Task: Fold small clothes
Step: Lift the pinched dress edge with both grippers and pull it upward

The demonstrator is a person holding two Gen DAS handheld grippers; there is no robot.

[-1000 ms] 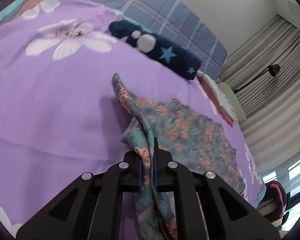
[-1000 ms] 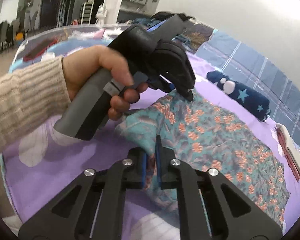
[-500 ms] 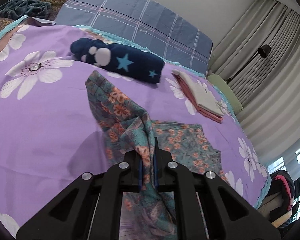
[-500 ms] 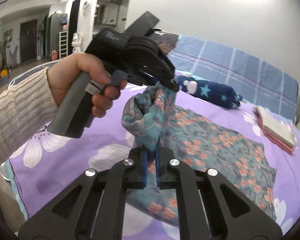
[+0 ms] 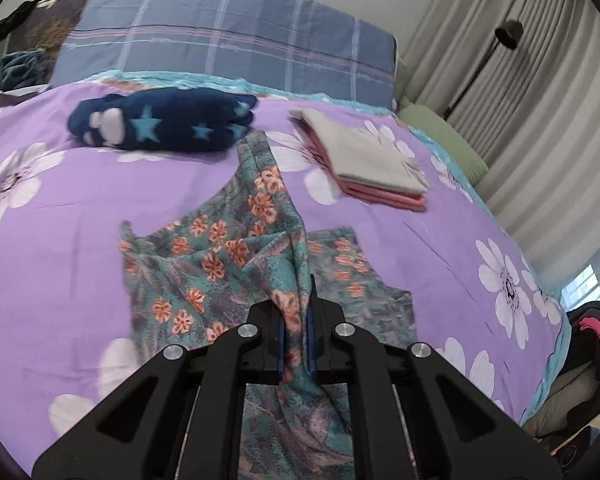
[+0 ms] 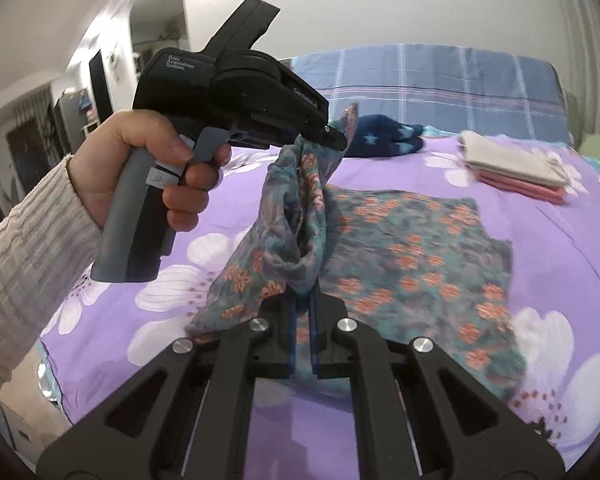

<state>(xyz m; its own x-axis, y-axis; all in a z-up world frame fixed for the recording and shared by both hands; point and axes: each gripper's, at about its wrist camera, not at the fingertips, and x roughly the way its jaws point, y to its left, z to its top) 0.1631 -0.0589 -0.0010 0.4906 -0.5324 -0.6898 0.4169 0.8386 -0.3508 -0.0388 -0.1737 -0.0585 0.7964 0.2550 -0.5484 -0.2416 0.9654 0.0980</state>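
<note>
A teal floral garment (image 5: 204,264) with orange flowers lies partly on the purple flowered bedspread (image 5: 60,216). My left gripper (image 5: 296,320) is shut on one edge of it and holds that edge lifted. In the right wrist view the left gripper (image 6: 332,136) is held in a hand above the bed, with the cloth hanging from its tip. My right gripper (image 6: 304,320) is shut on another part of the same garment (image 6: 420,248), whose far half lies flat on the bed.
A rolled navy garment with stars (image 5: 160,124) and a folded grey and pink stack (image 5: 372,160) lie near the checked blue pillow (image 5: 228,40). Curtains (image 5: 520,92) and a floor lamp stand at the right. The bed's edge (image 6: 56,384) is at the lower left.
Both grippers have risen and lifted the held edge of the floral garment off the bed. The rest of the cloth now trails flat behind.
</note>
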